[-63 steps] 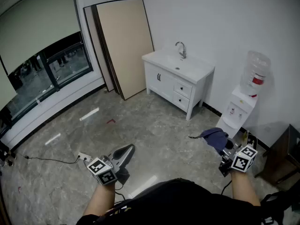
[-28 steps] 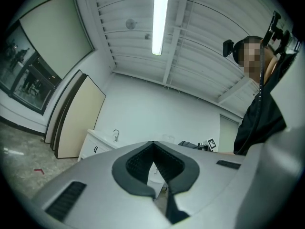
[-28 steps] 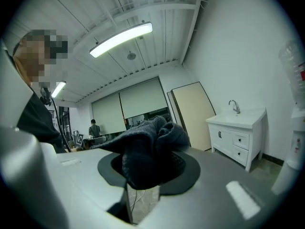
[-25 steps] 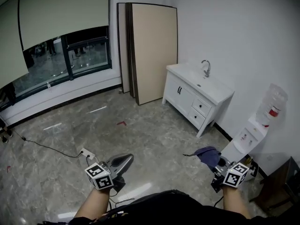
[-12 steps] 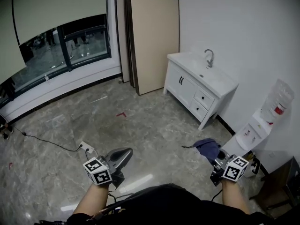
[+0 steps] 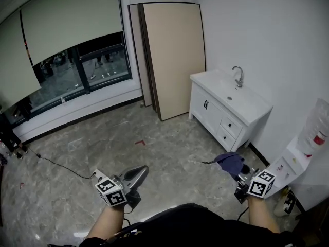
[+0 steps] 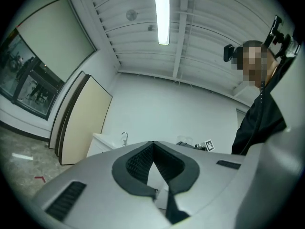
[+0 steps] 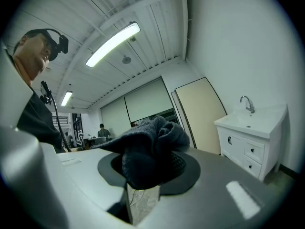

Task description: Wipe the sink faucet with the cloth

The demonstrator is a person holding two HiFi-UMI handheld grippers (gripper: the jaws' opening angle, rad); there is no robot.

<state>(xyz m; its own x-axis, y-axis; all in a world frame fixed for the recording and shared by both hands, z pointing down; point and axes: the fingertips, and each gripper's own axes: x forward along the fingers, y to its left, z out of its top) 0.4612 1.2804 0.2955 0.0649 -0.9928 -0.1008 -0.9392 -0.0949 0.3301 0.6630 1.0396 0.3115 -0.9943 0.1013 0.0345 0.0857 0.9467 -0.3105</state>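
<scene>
Left gripper (image 6: pixel 138 174): jaws pressed together, nothing between them, held low and well short of the sink cabinet (image 6: pixel 218 118). Right gripper (image 6: pixel 237 172): jaws clamped partway on the dark blue cloth (image 6: pixel 229 162), which bunches up over the pads. This is the gripper nearer the cabinet, but bare floor (image 6: pixel 169 148) lies between them. Change over the last moments: both grippers have travelled forward with the person, grips unaltered. The cabinet now sits larger and lower in the head view than before, and the water dispenser (image 6: pixel 290 166) beside it has slid toward the frame edge. Against the earliest frame, the view has swung, so the leaning board (image 6: pixel 175 55) left of the cabinet stands more upright. Judgement: approach phase only. The faucet (image 6: pixel 238 76), at the back of the sink (image 6: pixel 254 107) on top of the cabinet, is untouched; wiping not yet begun.
</scene>
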